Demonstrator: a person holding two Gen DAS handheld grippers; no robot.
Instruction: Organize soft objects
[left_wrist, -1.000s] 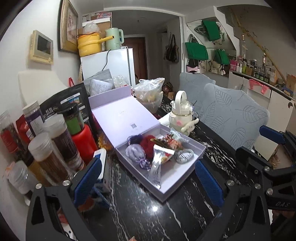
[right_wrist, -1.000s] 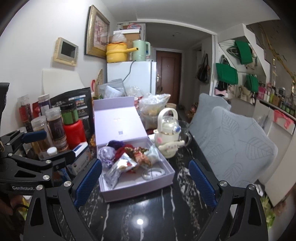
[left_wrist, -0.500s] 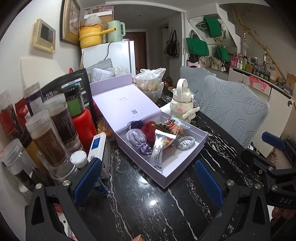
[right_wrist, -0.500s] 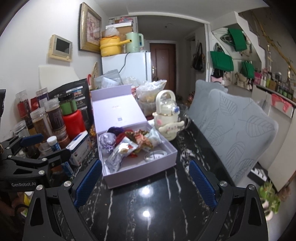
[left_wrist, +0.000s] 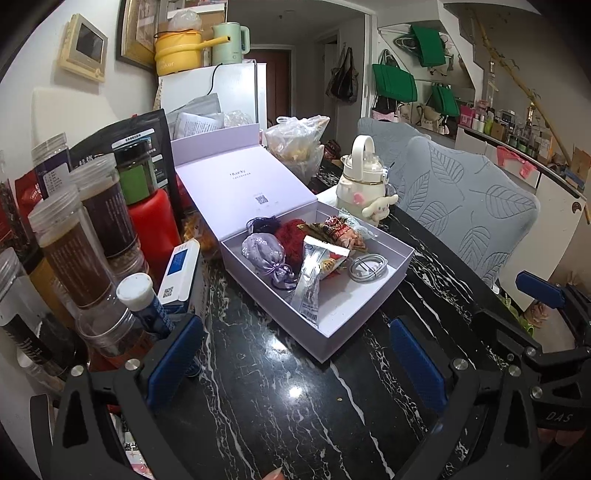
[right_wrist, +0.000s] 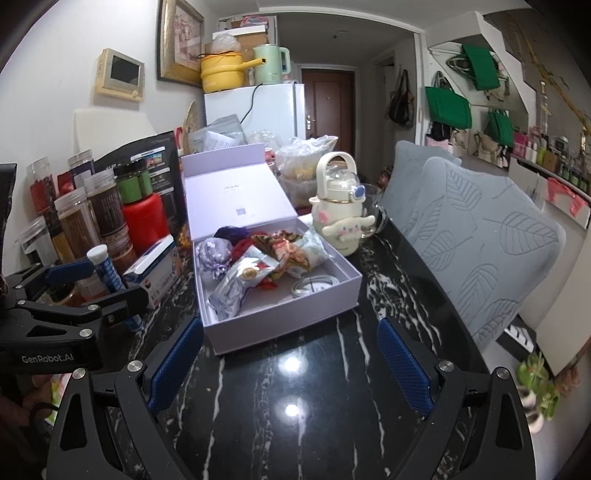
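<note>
An open lilac box (left_wrist: 332, 328) (right_wrist: 280, 317) lies on the black marble table, lid tipped back. In it are a lilac satin pouch (left_wrist: 263, 252) (right_wrist: 212, 254), a red fuzzy thing (left_wrist: 291, 236), a dark purple pouch (right_wrist: 231, 232), a silver snack packet (left_wrist: 314, 277) (right_wrist: 236, 284), patterned fabric (right_wrist: 284, 251) and a coiled white cable (left_wrist: 367, 266) (right_wrist: 314, 286). My left gripper (left_wrist: 291, 360) is open and empty in front of the box. My right gripper (right_wrist: 290, 365) is open and empty, also short of the box.
Spice jars (left_wrist: 70, 240), a red bottle (left_wrist: 153, 225), a blue tube (left_wrist: 147, 306) and a white-blue carton (left_wrist: 179, 271) crowd the left. A cream bottle with a plush charm (right_wrist: 338, 206) stands right of the box. Grey leaf-patterned chairs (right_wrist: 480, 243) line the table's right edge.
Both grippers have drawn back from the box and risen a little; the box looks smaller and more table shows in front. Both stay open and empty.
</note>
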